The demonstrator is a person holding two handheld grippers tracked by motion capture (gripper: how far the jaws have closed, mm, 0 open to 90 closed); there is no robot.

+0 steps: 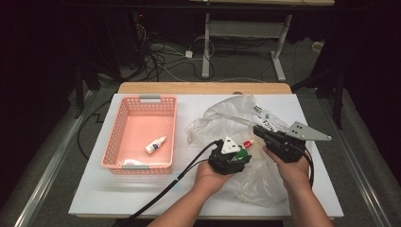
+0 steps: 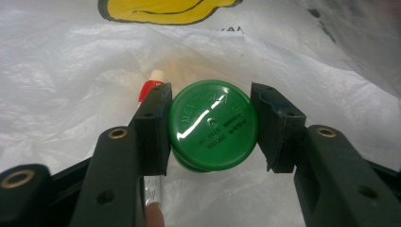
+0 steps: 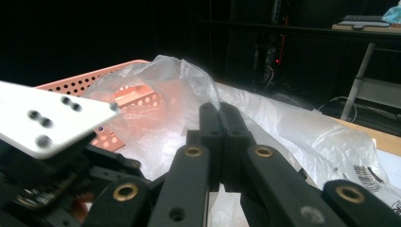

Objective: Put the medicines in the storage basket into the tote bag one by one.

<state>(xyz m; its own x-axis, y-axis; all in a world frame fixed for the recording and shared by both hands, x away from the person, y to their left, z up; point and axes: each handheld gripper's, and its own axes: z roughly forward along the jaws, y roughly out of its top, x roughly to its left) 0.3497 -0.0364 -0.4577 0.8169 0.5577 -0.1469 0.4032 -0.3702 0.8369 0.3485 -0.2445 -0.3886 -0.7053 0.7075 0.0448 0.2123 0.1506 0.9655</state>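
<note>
A round green-capped bottle (image 2: pixel 213 125) sits between the jaws of my left gripper (image 2: pixel 210 113), with both pads against its sides. In the high view that gripper (image 1: pixel 242 153) holds the green bottle (image 1: pixel 243 154) just above the crumpled clear plastic bag (image 1: pixel 227 118). A small red-capped item with a cream tip (image 2: pixel 150 87) lies on the bag behind the left jaw. My right gripper (image 3: pixel 220 111) is shut, and the bag's film (image 3: pixel 179 80) runs into its tips and rises above them. From above, the right gripper (image 1: pixel 257 128) sits at the bag's right side.
A pink perforated basket (image 1: pixel 118 137) stands at the left of the white board, holding a small white dropper bottle (image 1: pixel 155 145). Black cables trail from both grippers toward the near edge. The bag carries a yellow print (image 2: pixel 165 9). A table frame and wires lie beyond the far edge.
</note>
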